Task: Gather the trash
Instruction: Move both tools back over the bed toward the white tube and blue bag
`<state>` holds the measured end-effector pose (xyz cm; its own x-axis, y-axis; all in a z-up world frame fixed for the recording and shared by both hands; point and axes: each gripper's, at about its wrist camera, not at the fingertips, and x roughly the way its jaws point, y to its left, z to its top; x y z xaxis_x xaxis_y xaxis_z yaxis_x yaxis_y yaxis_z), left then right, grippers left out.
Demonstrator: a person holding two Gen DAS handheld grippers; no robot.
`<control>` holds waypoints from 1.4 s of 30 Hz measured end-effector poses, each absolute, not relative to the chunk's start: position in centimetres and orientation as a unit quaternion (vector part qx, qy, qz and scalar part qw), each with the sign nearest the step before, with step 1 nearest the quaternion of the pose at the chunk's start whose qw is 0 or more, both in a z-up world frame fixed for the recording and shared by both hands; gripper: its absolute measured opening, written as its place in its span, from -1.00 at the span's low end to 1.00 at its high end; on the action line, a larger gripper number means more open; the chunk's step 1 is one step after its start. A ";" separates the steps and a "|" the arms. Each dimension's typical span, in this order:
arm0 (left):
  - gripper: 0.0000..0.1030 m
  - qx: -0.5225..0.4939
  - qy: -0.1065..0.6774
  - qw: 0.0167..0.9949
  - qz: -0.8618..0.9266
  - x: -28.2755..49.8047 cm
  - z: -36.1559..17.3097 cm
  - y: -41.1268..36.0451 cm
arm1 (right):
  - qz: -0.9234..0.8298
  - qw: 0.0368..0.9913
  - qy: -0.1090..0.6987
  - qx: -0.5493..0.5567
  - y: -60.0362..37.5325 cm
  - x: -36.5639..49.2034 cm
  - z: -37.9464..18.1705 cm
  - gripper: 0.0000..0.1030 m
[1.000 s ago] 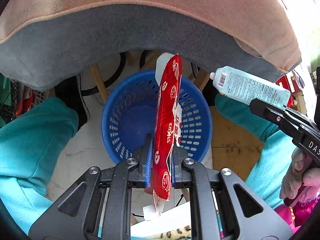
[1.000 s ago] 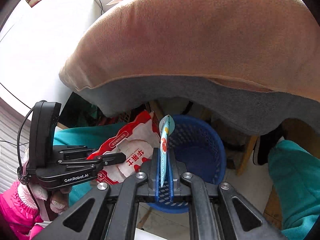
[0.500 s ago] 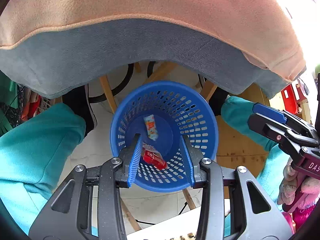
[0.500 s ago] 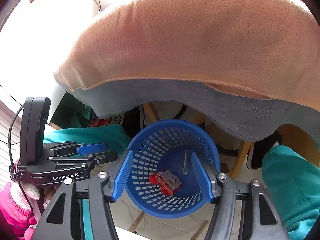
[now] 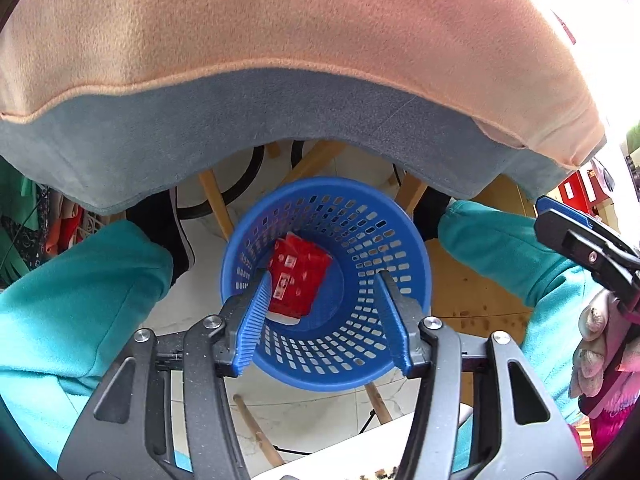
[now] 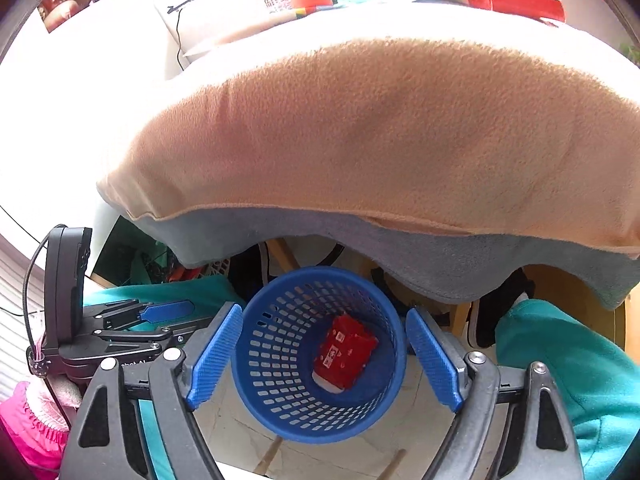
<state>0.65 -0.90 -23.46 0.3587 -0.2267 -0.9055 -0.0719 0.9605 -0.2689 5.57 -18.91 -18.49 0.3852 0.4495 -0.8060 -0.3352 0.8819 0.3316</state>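
Note:
A blue perforated basket (image 5: 384, 240) stands on the floor below both grippers; it also shows in the right wrist view (image 6: 280, 332). A red snack wrapper (image 5: 298, 280) lies flat at its bottom, also seen in the right wrist view (image 6: 344, 354). My left gripper (image 5: 324, 312) is open and empty above the basket. My right gripper (image 6: 324, 354) is open and empty above it too. The right gripper also shows at the right edge of the left wrist view (image 5: 576, 232), and the left gripper at the left of the right wrist view (image 6: 160, 316).
A peach and grey blanket (image 5: 304, 60) hangs over the table edge above the basket. The person's teal-clad legs (image 5: 72, 292) flank the basket. Wooden chair legs (image 5: 216, 204) stand behind it on the pale tiled floor (image 5: 312, 412).
Both grippers opened and let go: the red wrapper and the pale tube fell into the basket. The wrapper now lies flat at the bottom; the tube is out of sight.

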 end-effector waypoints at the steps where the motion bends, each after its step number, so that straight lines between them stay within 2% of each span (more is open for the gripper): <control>1: 0.05 -0.130 0.561 0.816 -0.050 0.7 -23.2 -0.8 | 0.233 0.834 0.496 0.058 -19.2 5.7 -18.0 0.69; 4: 0.05 -0.125 0.551 0.824 -0.051 1.1 -22.0 -0.8 | 0.226 0.846 0.477 0.072 -20.5 6.0 -16.2 0.78; 17: 0.05 -0.081 0.456 0.883 -0.077 4.5 -12.4 -0.5 | 0.214 0.894 0.382 0.099 -24.9 9.7 -7.5 0.87; 21: 0.22 -0.053 0.417 0.903 -0.086 6.9 -8.9 -0.5 | 0.208 0.906 0.358 0.094 -24.9 11.4 -5.1 0.89; 24: 0.22 -0.038 0.392 0.915 -0.086 9.0 -6.4 -0.2 | 0.212 0.910 0.344 0.093 -24.7 12.6 -3.5 0.99; 27: 0.22 -0.026 0.379 0.920 -0.095 11.7 -4.3 -0.1 | 0.217 0.913 0.334 0.088 -24.0 14.0 -2.4 0.99; 33: 0.24 -0.013 0.383 0.916 -0.116 16.0 -3.0 0.2 | 0.217 0.918 0.324 0.074 -22.9 17.4 -0.8 0.99; 42: 0.24 0.013 0.425 0.896 -0.128 21.5 -4.2 0.6 | 0.220 0.911 0.343 0.066 -20.8 25.1 0.5 0.99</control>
<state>21.46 0.63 -4.17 0.6061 -0.2171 -0.7652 0.2399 0.9671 -0.0843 25.10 -20.84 0.47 0.6678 0.4453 -0.5965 -0.3549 0.8949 0.2707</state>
